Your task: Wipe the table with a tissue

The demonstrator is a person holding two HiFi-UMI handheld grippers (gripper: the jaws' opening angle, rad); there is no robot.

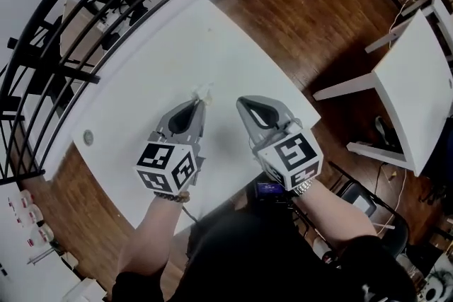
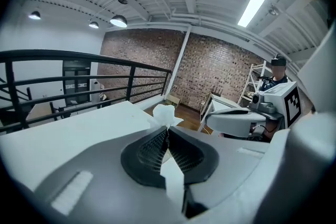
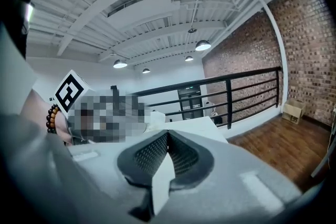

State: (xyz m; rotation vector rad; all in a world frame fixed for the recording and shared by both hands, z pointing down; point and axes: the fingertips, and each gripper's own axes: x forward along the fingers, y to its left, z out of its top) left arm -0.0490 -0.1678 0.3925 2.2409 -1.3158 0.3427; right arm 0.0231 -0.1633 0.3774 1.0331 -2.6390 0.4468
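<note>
Tissue: a small crumpled white tissue point(image 1: 203, 91) sticks out past the tips of the left gripper, above the middle of the table. The left gripper view shows it point(image 2: 165, 114) bunched up just beyond the jaw tips.
Left gripper: the left gripper point(image 1: 200, 102) is clamped on the tissue. In its own view point(image 2: 168, 129) the two dark ribbed pads meet with the white paper pinched between them.
Tissue and table: the views do not show whether the tissue touches the tabletop or hangs just over it.
Right gripper: the right gripper point(image 1: 243, 103) is beside the left one, over the near right part of the table. In its own view point(image 3: 168, 134) the jaws are pressed together with nothing between them.
Both grippers: they lie side by side and apart, both pointing away from the person, each with its marker cube nearest the wrist.
Table: a white table point(image 1: 212, 39) sits at an angle under the grippers, its far corner pointing toward the railing.
Disc: a small round disc point(image 1: 88, 138) lies near the left edge of the table, well apart from the tissue.
Hands: a beaded bracelet point(image 1: 174, 198) is on the left wrist and a metal watch point(image 1: 303, 187) on the right.
Surroundings: a black railing point(image 1: 71, 25) curves behind the table, the wooden floor point(image 1: 311, 10) shows to the right, and a second white table point(image 1: 417, 81) stands well apart at the right edge.
Wall: a brick wall point(image 2: 220, 65) stands behind, under a white beamed ceiling.
</note>
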